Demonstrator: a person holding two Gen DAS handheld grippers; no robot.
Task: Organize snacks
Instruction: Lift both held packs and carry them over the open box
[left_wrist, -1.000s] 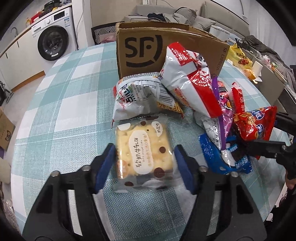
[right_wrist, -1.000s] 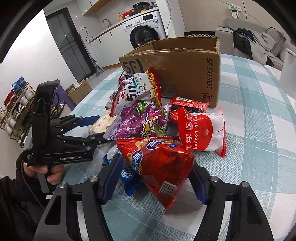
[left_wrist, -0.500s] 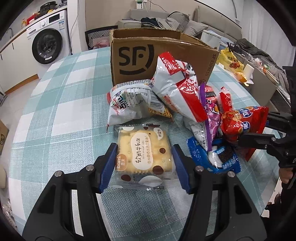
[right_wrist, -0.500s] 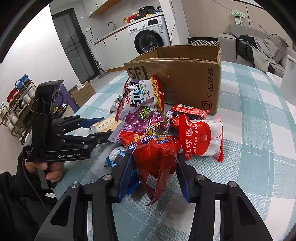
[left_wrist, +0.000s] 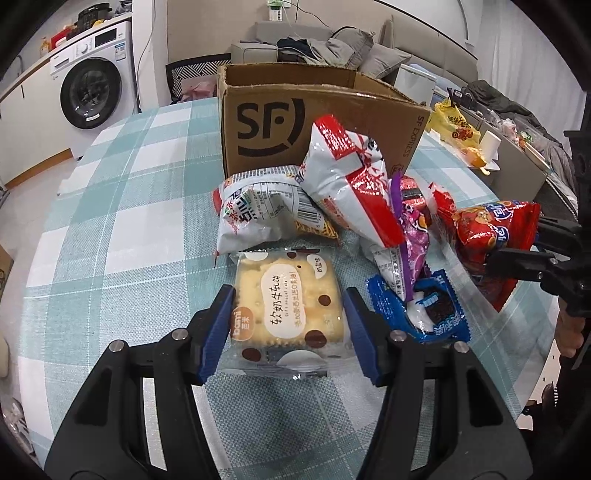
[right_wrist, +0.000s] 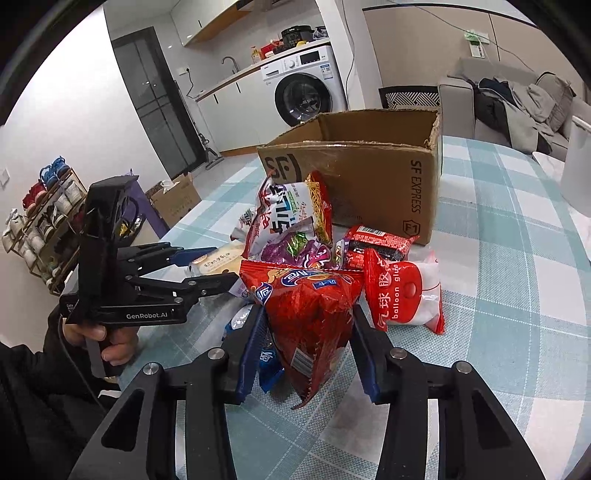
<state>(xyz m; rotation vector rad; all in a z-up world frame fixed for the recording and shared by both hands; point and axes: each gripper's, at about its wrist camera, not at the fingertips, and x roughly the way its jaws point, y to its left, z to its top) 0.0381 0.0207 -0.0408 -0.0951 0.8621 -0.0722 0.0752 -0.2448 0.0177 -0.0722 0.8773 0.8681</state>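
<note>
A clear-wrapped cracker pack (left_wrist: 284, 321) sits between the blue pads of my left gripper (left_wrist: 289, 295), which is shut on its two sides just above the checked tablecloth. My right gripper (right_wrist: 307, 314) is shut on a red snack bag (right_wrist: 310, 295), squeezing it narrow so it stands upright off the table. In the left wrist view that red bag (left_wrist: 491, 229) and the right gripper (left_wrist: 517, 254) show at the right edge. In the right wrist view the left gripper (right_wrist: 221, 264) is seen side-on, with the cracker pack (right_wrist: 218, 260) in it. An open SF cardboard box (left_wrist: 266, 125) stands behind the snack pile.
Loose snacks lie before the box: a white noodle bag (left_wrist: 258, 210), a red-and-white bag (left_wrist: 347, 173), a purple bag (left_wrist: 413, 229), a blue pack (left_wrist: 424, 310) and a balloon glue pack (right_wrist: 402, 295). The round table's edge (left_wrist: 532, 350) runs close on the right.
My right gripper's jaws have closed in on the red bag, pinching it narrow and tilting it upright. The left gripper keeps its hold on the cracker pack, with little movement.
</note>
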